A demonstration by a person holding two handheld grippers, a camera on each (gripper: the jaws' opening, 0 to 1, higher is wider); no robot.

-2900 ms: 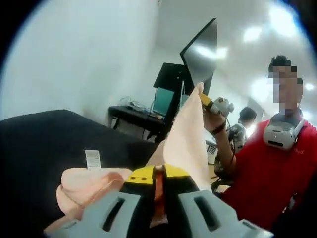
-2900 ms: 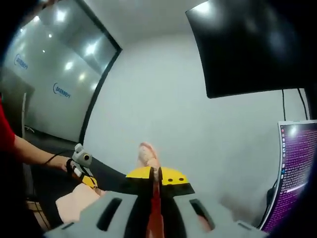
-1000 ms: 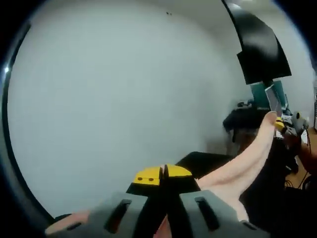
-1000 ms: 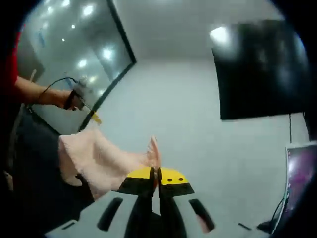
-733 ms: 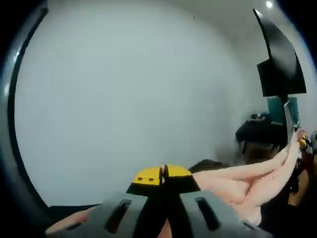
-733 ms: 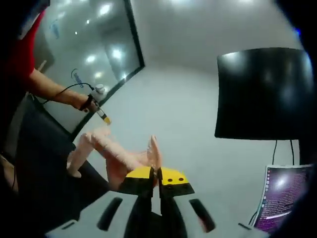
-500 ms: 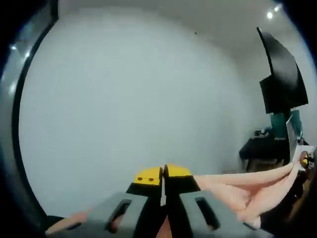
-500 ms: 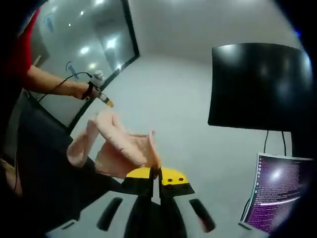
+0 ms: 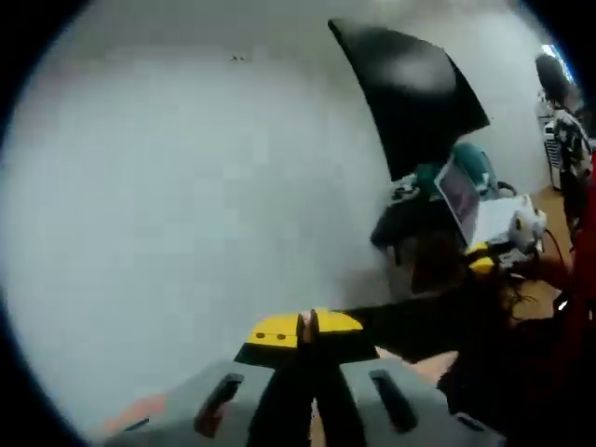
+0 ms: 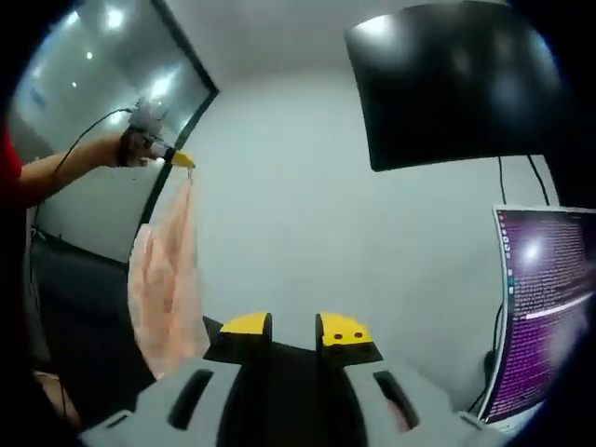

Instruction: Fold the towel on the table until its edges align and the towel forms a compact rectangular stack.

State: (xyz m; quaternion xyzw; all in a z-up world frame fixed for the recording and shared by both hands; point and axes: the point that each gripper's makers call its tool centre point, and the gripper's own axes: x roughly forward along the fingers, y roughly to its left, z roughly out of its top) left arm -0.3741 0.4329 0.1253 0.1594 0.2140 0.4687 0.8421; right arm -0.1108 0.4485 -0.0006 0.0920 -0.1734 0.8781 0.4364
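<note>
The towel [image 10: 166, 279] hangs in the air in the right gripper view, a long peach drape dropping from the yellow tips of the left gripper [image 10: 182, 160]. That gripper is held high at the upper left of the view by a person's hand [image 10: 138, 140], with a bare forearm and a cable trailing off to the left. The towel's lower end falls in front of the dark table [image 10: 70, 326].

The left gripper's jaws are pressed together on the towel's top edge. In the left gripper view those same jaws [image 9: 306, 326] meet at the yellow tips with no gap between them. A thin strip of peach cloth shows between the black fingers below the tips, and more peach lies at the lower left.

The right gripper [image 10: 293, 331] stands with its jaws parted, a clear gap between the two yellow tips and nothing in it. It is well apart from the towel. In the left gripper view it [image 9: 481, 257] shows at the far right as a blurred yellow tip.

Behind everything is a plain white wall [image 10: 307, 223]. A large black screen [image 10: 447, 79] hangs on it, and a laptop [image 10: 545, 307] with a purple display sits at the right. A glass partition [image 10: 84, 93] reflecting ceiling lights fills the upper left.
</note>
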